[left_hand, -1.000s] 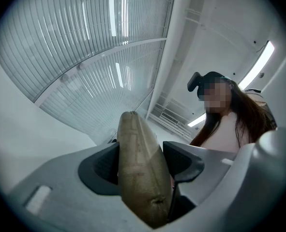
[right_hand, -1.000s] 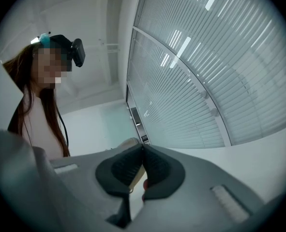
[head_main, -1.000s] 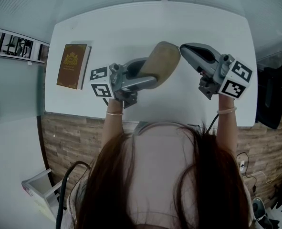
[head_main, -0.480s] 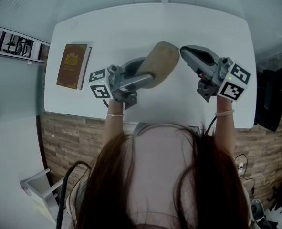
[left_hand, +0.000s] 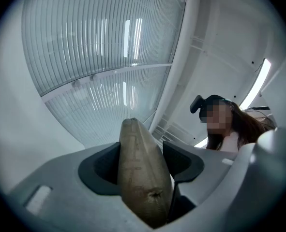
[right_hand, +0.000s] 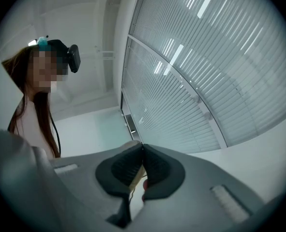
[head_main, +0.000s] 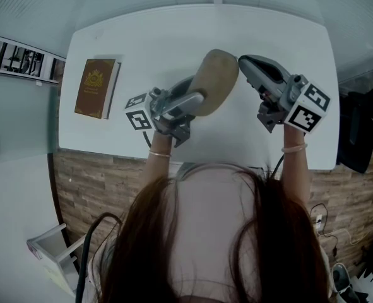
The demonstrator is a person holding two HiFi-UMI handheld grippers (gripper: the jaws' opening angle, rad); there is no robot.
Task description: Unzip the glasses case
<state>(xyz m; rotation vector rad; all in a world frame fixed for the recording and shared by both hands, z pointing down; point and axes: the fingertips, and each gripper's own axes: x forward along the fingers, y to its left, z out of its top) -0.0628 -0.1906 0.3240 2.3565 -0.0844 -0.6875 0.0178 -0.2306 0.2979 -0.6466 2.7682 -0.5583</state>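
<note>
A tan glasses case [head_main: 214, 81] is held up above the white table [head_main: 167, 36], standing on its edge. My left gripper [head_main: 195, 98] is shut on its near end; in the left gripper view the case [left_hand: 139, 178] is wedged between both dark pads and points away. My right gripper [head_main: 242, 60] meets the case's far top end from the right. Seen from the right gripper view, my right gripper [right_hand: 142, 164] has its pads pressed together on a thin tan zipper pull [right_hand: 134, 180] with a red bit beside it. The zip line itself is hidden.
A brown book [head_main: 96, 87] with a gold emblem lies at the table's left side. The table's front edge runs just below both hands, over a wood-panelled wall. A dark chair [head_main: 363, 131] stands off the table's right end.
The left gripper has turned and shifted a little to the right, and the case now stands steeper with its far end higher. The right gripper has stayed at the case's end.
</note>
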